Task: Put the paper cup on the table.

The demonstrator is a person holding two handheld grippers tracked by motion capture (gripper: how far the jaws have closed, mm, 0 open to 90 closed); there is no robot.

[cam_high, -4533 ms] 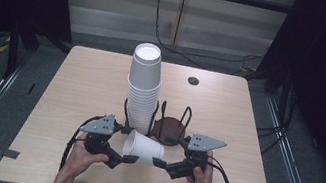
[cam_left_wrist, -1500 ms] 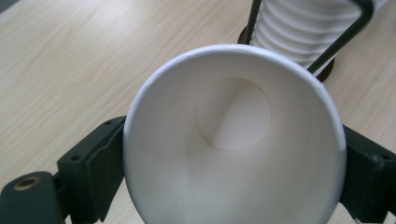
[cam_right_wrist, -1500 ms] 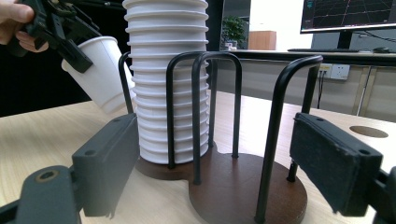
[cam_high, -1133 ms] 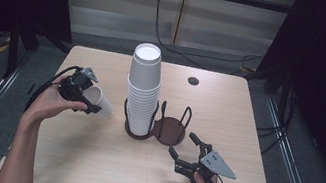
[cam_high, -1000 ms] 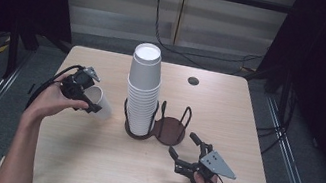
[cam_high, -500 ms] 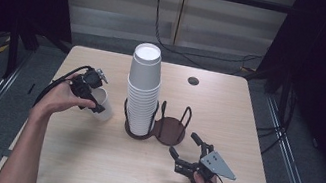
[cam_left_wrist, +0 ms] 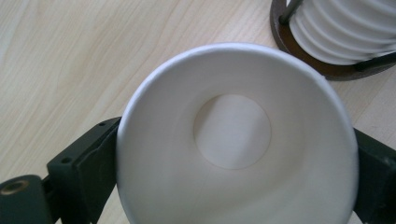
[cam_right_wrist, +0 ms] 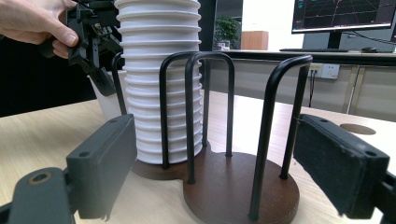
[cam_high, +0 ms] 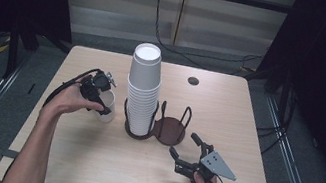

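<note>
Single cup [cam_high: 106,107] stands left of cup stack [cam_high: 143,88] in holder [cam_high: 157,128]

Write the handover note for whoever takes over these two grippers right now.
Left gripper: jaws have just been opening around the single white paper cup, which stands upright on the light wooden table, left of the stack; whether the pads still touch it is unclear.
Right gripper: open, empty, facing the dark wire-and-wood two-slot cup holder.
Tall stack of white paper cups: in the holder's left slot; right slot empty.
Done: one cup set on the table.
Left: probably withdraw the left gripper.
</note>
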